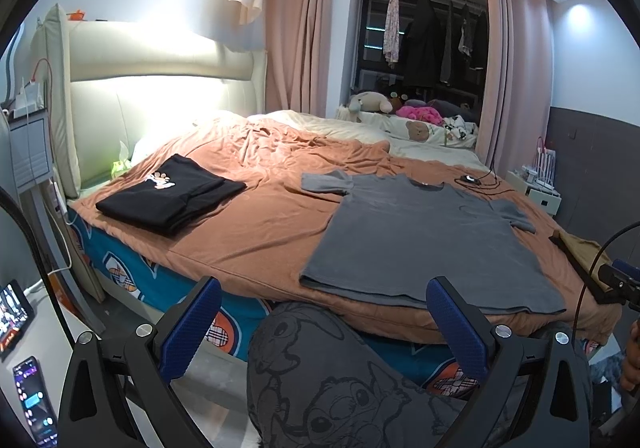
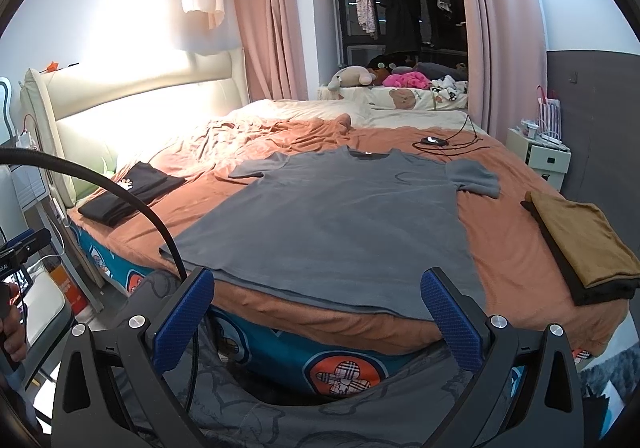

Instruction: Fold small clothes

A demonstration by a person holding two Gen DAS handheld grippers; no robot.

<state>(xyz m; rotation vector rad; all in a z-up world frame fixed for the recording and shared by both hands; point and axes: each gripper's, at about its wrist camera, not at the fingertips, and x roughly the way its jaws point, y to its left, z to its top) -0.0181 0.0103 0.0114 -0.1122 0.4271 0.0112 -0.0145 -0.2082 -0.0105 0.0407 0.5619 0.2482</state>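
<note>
A grey T-shirt [image 1: 420, 236] [image 2: 340, 219] lies spread flat on the orange bedspread [image 1: 260, 224] [image 2: 508, 248], hem toward me at the bed's near edge, both sleeves out. My left gripper [image 1: 322, 312] hangs open in front of the bed edge, below and left of the hem, holding nothing. My right gripper [image 2: 316, 304] is open too, just short of the hem's middle, empty. A folded black shirt [image 1: 172, 197] [image 2: 128, 193] with a small print rests at the left near the headboard. A folded mustard garment [image 2: 584, 244] [image 1: 580, 248] on a dark one sits at the right edge.
A person's leg in grey cartoon-print trousers [image 1: 340, 376] stands against the bed below the grippers. A black device with cables [image 2: 434, 141] lies on the bed beyond the collar. White nightstand [image 2: 538, 157] at right; phones [image 1: 34, 404] on a surface at left. Plush toys [image 2: 356, 75] at back.
</note>
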